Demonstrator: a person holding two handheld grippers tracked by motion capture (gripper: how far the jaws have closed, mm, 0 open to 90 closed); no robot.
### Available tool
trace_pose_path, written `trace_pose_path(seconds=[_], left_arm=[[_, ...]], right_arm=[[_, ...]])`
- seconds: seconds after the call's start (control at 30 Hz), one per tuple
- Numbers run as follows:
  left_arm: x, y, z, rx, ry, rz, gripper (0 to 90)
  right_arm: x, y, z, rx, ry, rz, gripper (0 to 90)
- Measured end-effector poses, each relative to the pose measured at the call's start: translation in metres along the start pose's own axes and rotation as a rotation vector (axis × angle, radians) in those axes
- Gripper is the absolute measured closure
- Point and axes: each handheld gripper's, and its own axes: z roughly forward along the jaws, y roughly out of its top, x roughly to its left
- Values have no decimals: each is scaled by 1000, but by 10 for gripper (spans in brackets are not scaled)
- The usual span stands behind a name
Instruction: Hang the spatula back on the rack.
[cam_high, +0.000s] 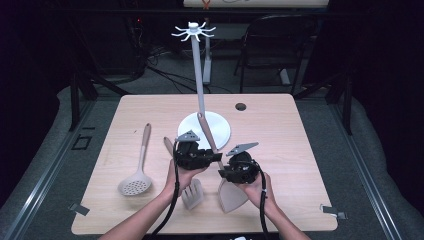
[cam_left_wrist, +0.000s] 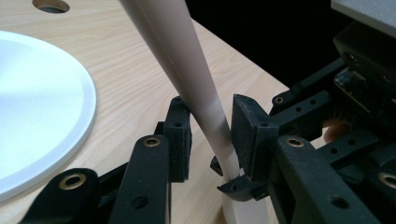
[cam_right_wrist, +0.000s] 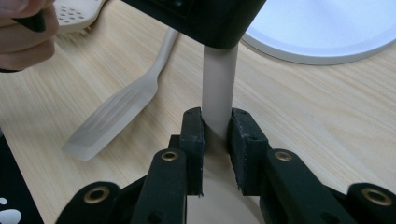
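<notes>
Both hand-held grippers meet on the spatula (cam_high: 231, 192): right hand-held gripper (cam_right_wrist: 215, 128) clamps its handle, left hand-held gripper (cam_left_wrist: 212, 140) stands open around it; hanging on the far stand (cam_high: 198, 75) remains

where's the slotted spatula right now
In the high view the slotted spatula lies flat near the table's front edge, just under the left tongs, between the skimmer spoon and the held turner.

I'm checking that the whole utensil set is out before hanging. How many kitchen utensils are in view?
3. The skimmer lies at the table's left; the slotted turner lies below the left gripper; the spatula is clamped by the right gripper. None seems hidden.
</notes>
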Motion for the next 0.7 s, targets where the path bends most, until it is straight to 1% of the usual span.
trace_pose_path(seconds=[0.03,0.07,0.13,0.17,0.2,0.27,0.3,0.33,0.4,0.43,0.47,0.5,0.53,0.57,0.6,0.63,0.67,0.7], left_arm=[[0,0,0,0,0,0,694],[0,0,-1,-16,-13,-9,703],[0,0,-2,-23,-21,-15,709],[-1,2,-3,-31,-39,-25,726],[-2,3,-4,-34,-47,-25,731],[-1,4,-6,-44,-72,-44,746],[-1,5,-7,-53,-84,-60,754],[0,6,-8,-58,-96,-68,763],[1,7,-11,-71,-104,-75,774],[1,8,-12,-71,-103,-67,775],[1,8,-12,-71,-103,-67,776],[1,9,-13,-72,-103,-63,776],[0,10,-14,-72,-104,-60,779],[0,11,-14,-74,-102,-54,778],[-2,12,-15,-68,-99,-40,779],[-2,12,-15,-68,-99,-40,779],[-4,13,-16,-67,-97,-25,779],[-5,14,-16,-61,-97,-18,778]], right_arm=[[0,0,0,0,0,0,764],[0,0,-1,-5,-1,1,760],[0,0,-2,-8,6,3,758],[1,0,-4,-18,10,8,738],[1,0,-6,-25,13,10,721],[1,0,-10,-26,19,8,680],[1,-1,-12,-43,27,13,660],[1,-1,-15,-40,30,8,633],[0,-3,-20,-63,34,10,576],[-1,-4,-23,-66,34,10,549],[-1,-4,-23,-66,34,10,549],[-3,-5,-26,-67,31,9,514],[-7,-8,-31,-76,21,14,466],[-10,-9,-33,-78,19,21,446],[-12,-11,-36,-76,11,33,420],[-12,-11,-36,-76,11,33,420],[-18,-15,-40,-75,-1,42,379],[-19,-17,-41,-72,-6,47,354]])
